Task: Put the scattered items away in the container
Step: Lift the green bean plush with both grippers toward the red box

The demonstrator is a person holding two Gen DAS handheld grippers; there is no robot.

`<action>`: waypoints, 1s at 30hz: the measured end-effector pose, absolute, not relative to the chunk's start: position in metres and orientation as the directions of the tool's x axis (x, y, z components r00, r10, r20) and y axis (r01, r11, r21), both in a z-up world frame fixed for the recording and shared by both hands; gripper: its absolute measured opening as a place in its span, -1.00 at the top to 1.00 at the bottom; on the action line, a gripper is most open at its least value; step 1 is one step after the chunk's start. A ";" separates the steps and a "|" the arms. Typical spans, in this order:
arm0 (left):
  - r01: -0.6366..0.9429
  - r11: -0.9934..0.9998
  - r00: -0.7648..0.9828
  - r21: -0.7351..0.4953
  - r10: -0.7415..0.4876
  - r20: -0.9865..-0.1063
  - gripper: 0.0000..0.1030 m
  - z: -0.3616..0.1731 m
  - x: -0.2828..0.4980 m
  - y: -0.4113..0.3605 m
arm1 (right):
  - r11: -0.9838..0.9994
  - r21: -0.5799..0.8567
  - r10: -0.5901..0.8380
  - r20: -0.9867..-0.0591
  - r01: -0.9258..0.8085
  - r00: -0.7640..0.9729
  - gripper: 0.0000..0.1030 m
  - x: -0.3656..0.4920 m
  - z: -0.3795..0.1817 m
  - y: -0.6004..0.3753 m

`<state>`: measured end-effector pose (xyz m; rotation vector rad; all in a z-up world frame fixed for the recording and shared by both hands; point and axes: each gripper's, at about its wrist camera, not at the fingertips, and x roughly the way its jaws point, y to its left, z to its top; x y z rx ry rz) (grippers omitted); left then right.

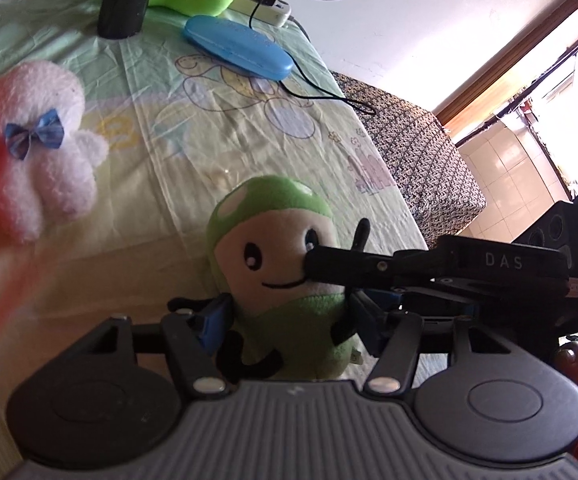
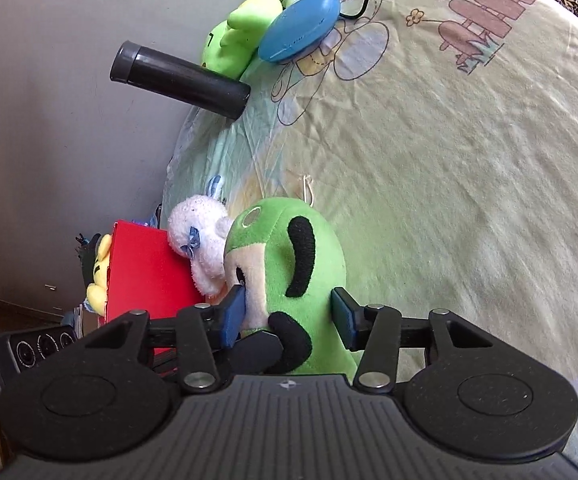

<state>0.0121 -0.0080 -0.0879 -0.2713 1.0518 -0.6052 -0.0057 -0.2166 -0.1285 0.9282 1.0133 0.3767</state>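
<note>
Both grippers sit on the same green mushroom plush (image 1: pixel 277 264): left gripper (image 1: pixel 285 328) w/ blue pads pressed into its lower body from either side, about half open; right gripper (image 2: pixel 289 316) also half open, left pad on the face side, right pad at the back, though whether that one really presses can't be told. In left view the right gripper's finger crosses the plush's face. Plush stands on the cartoon-print sheet (image 2: pixel 449 200). Just beside it lies a white plush w/ blue bow (image 1: pixel 37 148), leaning on the red container (image 2: pixel 145 272). Further off: blue case (image 1: pixel 237 46), black cylinder (image 2: pixel 181 80), lime plush (image 2: pixel 241 28). Best approach, prob.: one gripper keeps a firm mid-body squeeze, other lets go, then lift clear of the white plush and drop over the red container.
</note>
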 end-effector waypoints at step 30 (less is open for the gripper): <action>0.420 0.852 0.700 -0.313 -0.524 -0.486 -0.19 0.052 -0.062 0.136 | 0.560 0.783 0.695 -0.266 -0.271 0.668 0.11 -0.039 -0.002 -0.090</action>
